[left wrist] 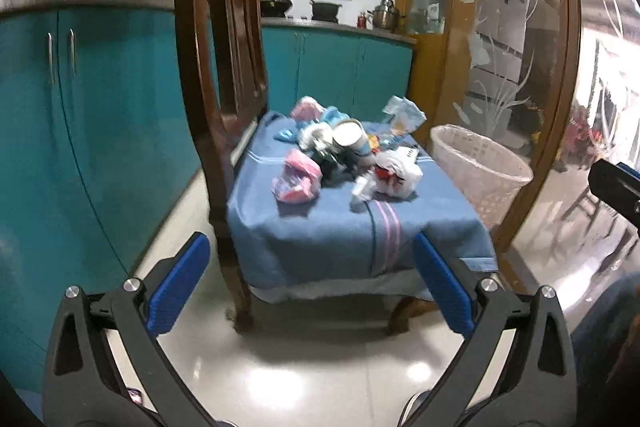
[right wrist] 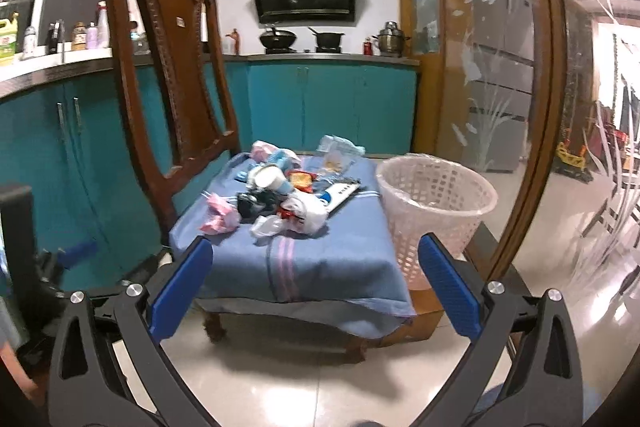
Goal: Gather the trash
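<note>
Trash [right wrist: 280, 199], labels too blurred to read, heaped on blue-draped chair [right wrist: 168, 67]; left tongs [left wrist: 311, 283] and right tongs [right wrist: 316, 287] released.

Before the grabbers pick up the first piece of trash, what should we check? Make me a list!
1. Left gripper open and empty: ok, jaws spread wide, nothing between them.
2. Right gripper open and empty: ok, same.
3. Trash within sight: ok, the trash pile lies on the blue cloth covering the chair seat.
4. Wastebasket ready: ok, upright beside the seat on the right, liner in, top open.
5. An easy first piece: ok, the pink wrapper lies at the pile's near left edge.
6. Grippers close enough to grasp: not ok, both are short of the seat.
</note>
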The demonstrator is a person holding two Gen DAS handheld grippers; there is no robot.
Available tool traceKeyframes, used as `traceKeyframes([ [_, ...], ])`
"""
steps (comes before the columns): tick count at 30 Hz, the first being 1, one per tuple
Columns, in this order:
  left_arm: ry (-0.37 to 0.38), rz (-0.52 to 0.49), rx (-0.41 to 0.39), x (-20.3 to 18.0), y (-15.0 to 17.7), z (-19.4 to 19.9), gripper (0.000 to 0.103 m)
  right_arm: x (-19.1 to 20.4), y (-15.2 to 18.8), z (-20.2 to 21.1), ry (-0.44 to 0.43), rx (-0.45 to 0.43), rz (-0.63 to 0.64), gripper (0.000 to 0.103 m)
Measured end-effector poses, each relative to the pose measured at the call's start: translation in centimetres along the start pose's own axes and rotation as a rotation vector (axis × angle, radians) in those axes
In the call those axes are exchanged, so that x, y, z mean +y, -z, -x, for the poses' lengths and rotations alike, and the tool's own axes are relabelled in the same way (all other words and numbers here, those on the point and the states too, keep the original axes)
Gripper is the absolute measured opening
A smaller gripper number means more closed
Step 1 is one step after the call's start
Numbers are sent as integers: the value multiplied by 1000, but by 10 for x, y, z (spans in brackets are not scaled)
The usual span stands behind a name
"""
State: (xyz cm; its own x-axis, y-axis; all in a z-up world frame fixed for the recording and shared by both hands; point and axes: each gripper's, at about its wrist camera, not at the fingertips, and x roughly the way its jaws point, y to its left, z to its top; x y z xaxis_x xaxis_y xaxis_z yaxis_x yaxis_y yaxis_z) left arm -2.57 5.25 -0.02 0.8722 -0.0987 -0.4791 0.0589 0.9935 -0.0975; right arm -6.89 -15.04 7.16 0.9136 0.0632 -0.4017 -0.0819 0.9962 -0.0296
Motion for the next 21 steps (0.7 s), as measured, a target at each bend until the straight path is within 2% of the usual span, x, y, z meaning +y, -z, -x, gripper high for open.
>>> traceKeyframes([
  [4, -65, -102, 16, -10, -5, 0, 100, -2, 1, -14, -39, 21, -8, 100],
  [8, -79, -126, 31, -21, -8, 2, 100, -16, 13, -31, -53, -42, -31, 100],
  [10, -98, -154, 36, -27, -9, 7, 100, -25, 22, -42, -71, -10, -52, 100],
  [12, -94, -145, 70, -29, -15, 15, 100, -35, 25, -45, -105, 11, -95, 100],
  [14, -91, -121, 93, -30, -21, 24, 100, -46, 27, -44, -103, 11, -135, 100],
  [17, -114, -152, 59, -41, -25, 40, 100, -57, 23, -40, -129, 7, -195, 100],
  [20, -99, -157, 90, -47, -24, 37, 100, -57, 21, -38, -133, -5, -184, 100],
  [21, -136, -155, 118, -48, -25, 31, 100, -57, 21, -39, -138, 3, -177, 100],
])
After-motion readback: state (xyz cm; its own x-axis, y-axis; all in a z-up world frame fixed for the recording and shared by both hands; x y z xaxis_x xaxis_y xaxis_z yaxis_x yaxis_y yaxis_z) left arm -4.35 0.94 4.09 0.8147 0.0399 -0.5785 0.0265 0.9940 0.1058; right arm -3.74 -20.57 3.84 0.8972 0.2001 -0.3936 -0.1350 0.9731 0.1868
